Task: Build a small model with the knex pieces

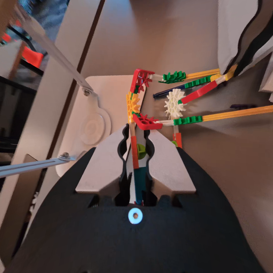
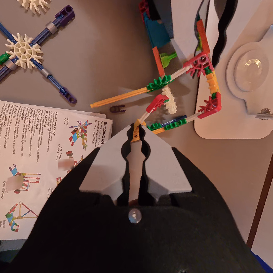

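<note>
A colourful rod-and-connector toy frame (image 1: 147, 106) is held between both grippers above a grey-brown table (image 1: 162, 37). It has red corner connectors (image 1: 146, 122), green connectors, a yellow snowflake connector (image 1: 132, 104), a white snowflake connector (image 1: 175, 104) and yellow rods (image 1: 236, 113). My left gripper (image 1: 136, 130) is shut on the frame's orange and teal side piece (image 1: 135, 152). My right gripper (image 2: 136, 127) is shut on a yellow connector (image 2: 136, 130) at the frame's other end (image 2: 192, 91). The right gripper also shows at the top right of the left wrist view (image 1: 230, 70).
A white plate (image 2: 230, 127) with a clear suction cup (image 2: 249, 68) and metal arms (image 1: 48, 44) lies at the table's edge. A printed instruction sheet (image 2: 44, 147), a blue-rod cross with a white snowflake hub (image 2: 24, 51), a small purple clip (image 2: 117, 109) lie on the table. One gripper's finger ends stand about 11 cm off the other's. The left gripper is farther from the small purple clip (image 2: 117, 109), some 12 cm, than the right, some 4 cm.
</note>
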Demonstrator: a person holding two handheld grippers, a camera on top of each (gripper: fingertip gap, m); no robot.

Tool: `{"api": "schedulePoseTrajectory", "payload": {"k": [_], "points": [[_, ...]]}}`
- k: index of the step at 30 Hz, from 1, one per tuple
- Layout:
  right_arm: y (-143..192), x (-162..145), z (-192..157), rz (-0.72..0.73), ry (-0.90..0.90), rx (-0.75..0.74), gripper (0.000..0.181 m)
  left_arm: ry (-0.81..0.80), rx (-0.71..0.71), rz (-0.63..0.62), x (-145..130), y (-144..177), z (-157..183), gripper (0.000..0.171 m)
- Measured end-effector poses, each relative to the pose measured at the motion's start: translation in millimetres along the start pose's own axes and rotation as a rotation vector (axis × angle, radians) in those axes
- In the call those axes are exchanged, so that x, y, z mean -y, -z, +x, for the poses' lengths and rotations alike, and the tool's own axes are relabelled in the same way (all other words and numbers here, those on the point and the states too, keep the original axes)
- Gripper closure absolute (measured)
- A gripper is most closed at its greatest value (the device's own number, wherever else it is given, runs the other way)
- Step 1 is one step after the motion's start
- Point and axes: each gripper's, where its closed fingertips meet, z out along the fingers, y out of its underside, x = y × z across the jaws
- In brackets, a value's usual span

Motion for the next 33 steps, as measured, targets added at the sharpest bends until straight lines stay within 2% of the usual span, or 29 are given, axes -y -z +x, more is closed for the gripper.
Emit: {"api": "schedulePoseTrajectory", "payload": {"k": [5,8,11,20,26,33], "points": [[0.3,-0.6,-0.3,0.006,-0.001,0.004,0.177,-0.060,0.090,0.004,6.0,-1.1,-8.4,0.169],[0.3,-0.6,-0.1,0.009,-0.002,0.003,0.177,-0.034,0.081,0.027,9.1,0.9,-8.6,0.169],[0.0,-0.2,-0.1,0.014,-0.004,0.006,0.177,-0.009,0.062,0.034,9.6,2.3,-7.7,0.169],[0.2,2.5,-3.9,0.022,0.004,0.020,0.177,0.204,-0.088,0.107,17.4,10.6,-1.8,0.167],[2.5,5.0,-7.0,0.033,0.015,0.027,0.177,0.230,-0.140,0.125,20.3,17.2,1.3,0.167],[27.9,18.1,2.1,0.157,-0.027,0.006,0.164,0.227,-0.158,0.146,26.4,23.1,3.1,0.169]]}}
